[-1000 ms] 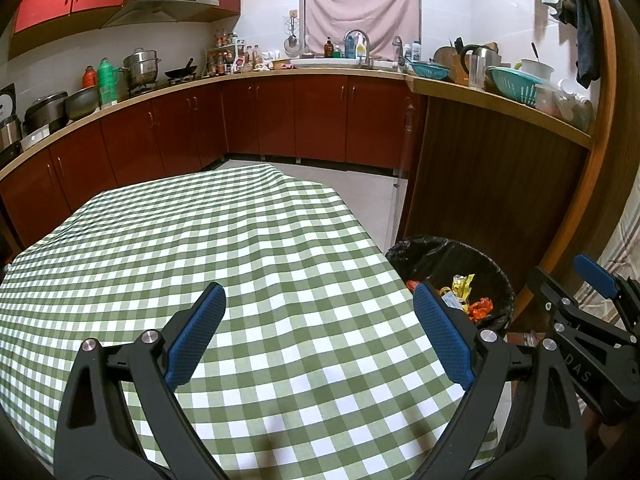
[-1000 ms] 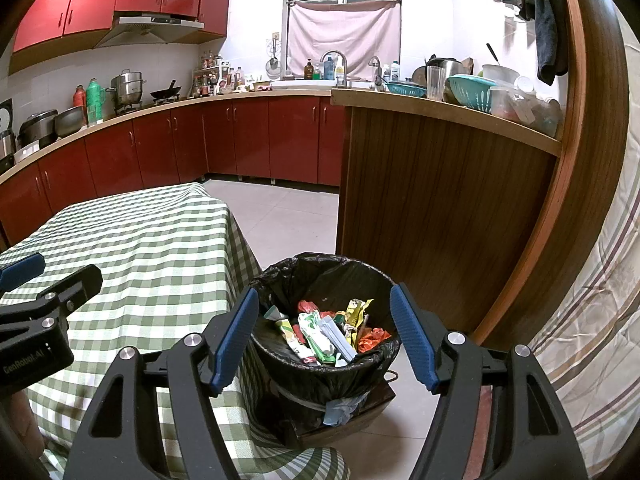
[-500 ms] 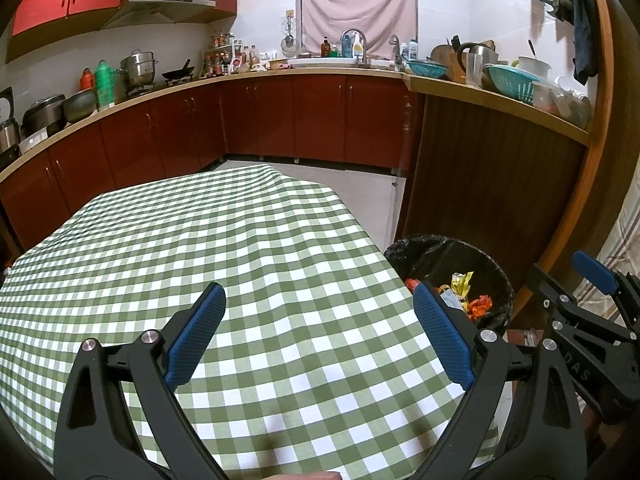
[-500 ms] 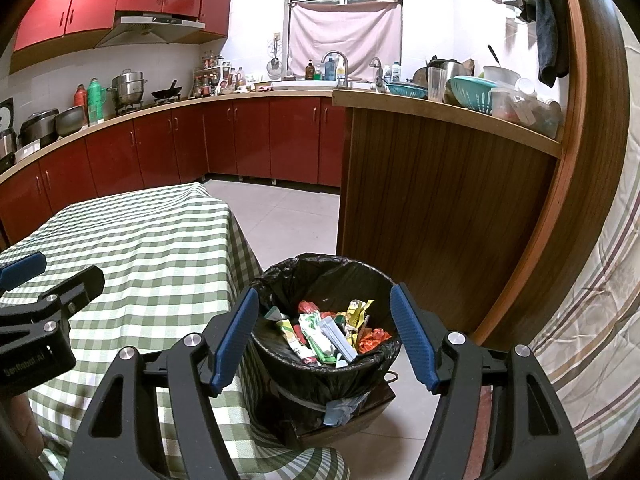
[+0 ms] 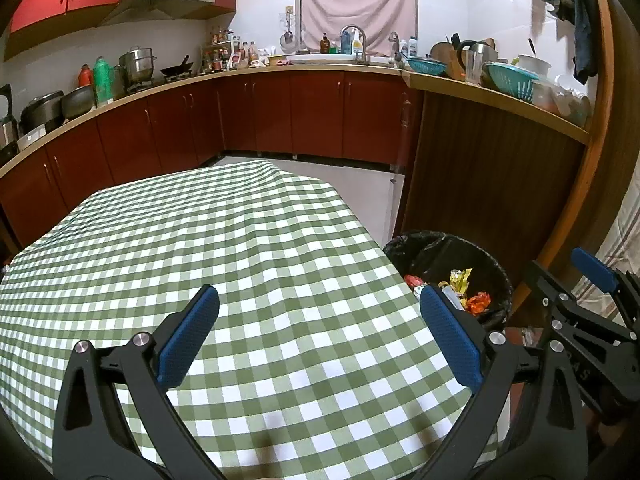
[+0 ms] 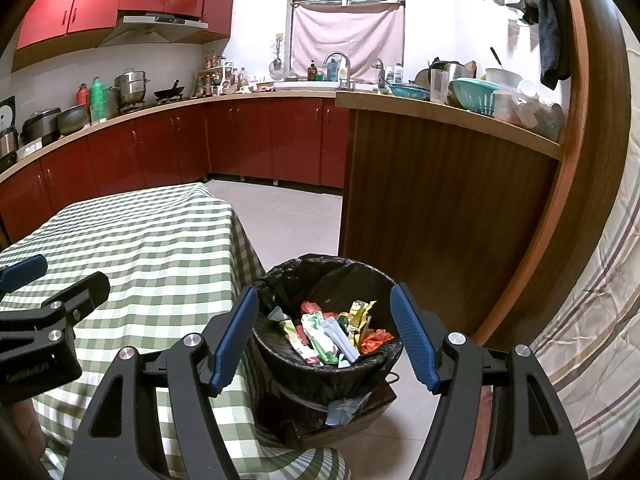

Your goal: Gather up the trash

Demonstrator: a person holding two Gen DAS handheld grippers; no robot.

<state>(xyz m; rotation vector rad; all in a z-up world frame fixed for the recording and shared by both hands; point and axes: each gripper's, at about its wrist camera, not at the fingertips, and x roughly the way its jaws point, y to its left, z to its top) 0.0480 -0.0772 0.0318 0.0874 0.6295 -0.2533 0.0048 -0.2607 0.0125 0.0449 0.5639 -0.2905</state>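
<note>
A home kitchen. Red cabinets (image 6: 160,152) run under a counter (image 6: 256,96) carrying pots (image 6: 130,88), a wok (image 6: 170,91) and a sink tap (image 6: 338,60). A range hood (image 6: 160,26) hangs above.

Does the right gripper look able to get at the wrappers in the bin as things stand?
Probably yes: the right gripper is open and empty, the bin has no lid, and the wrappers lie exposed between its fingers' line of sight.
</note>
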